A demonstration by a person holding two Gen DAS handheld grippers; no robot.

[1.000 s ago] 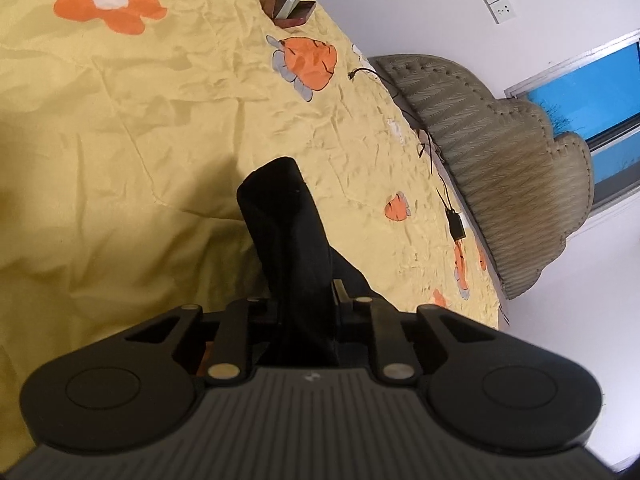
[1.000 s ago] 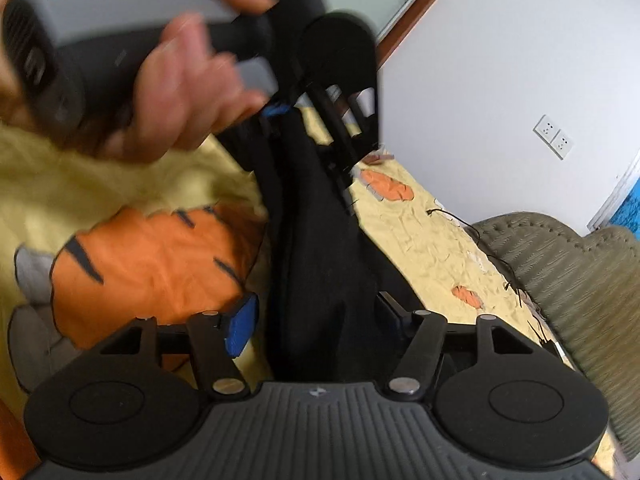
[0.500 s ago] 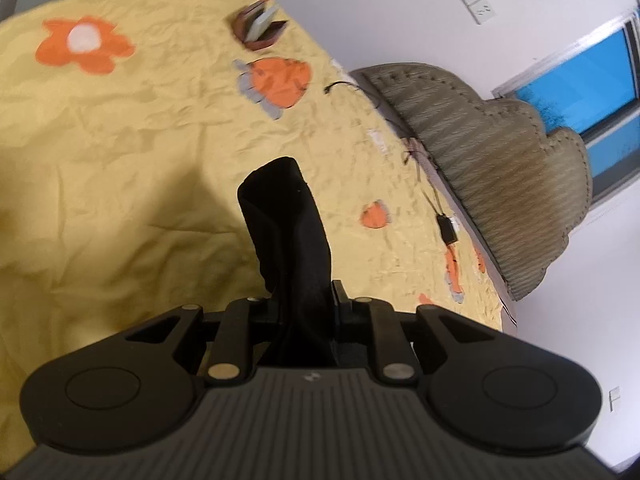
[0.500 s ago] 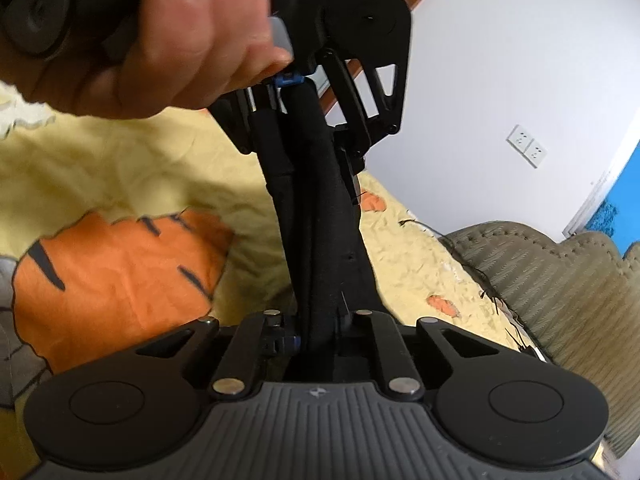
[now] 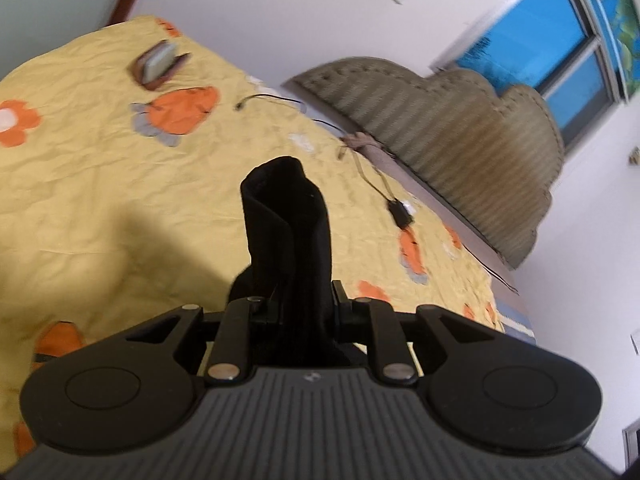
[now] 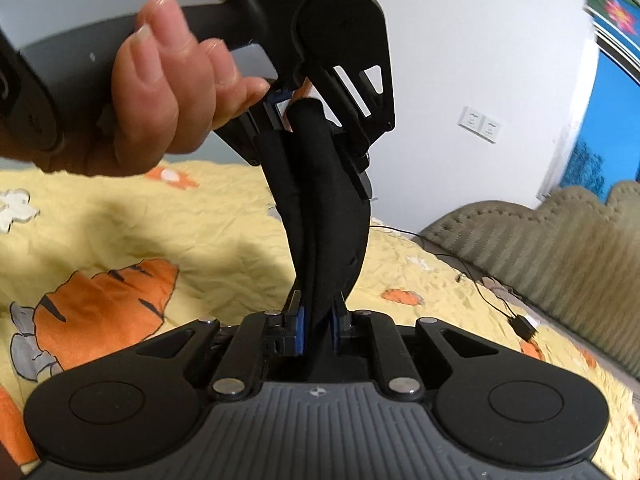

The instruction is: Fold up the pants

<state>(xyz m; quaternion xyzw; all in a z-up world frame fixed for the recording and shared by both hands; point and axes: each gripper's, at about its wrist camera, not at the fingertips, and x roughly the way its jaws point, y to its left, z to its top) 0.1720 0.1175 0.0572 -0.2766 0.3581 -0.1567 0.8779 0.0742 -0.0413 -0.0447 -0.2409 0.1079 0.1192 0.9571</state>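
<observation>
Both tools, the left gripper (image 5: 294, 304) and right gripper (image 6: 318, 328), were clamped on the bunched black fabric pants (image 6: 324, 216), stretching them taut above the yellow flower-print bedspread (image 6: 208, 236), probably to straighten them for folding.

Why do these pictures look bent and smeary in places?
Left wrist view: the fisheye lens bows the window frame, motion blurs the headboard, and a soft shadow lies on the yellow bedspread. Right wrist view: the hand looms large and the edges smear, while the black pants stay fairly sharp.
</observation>
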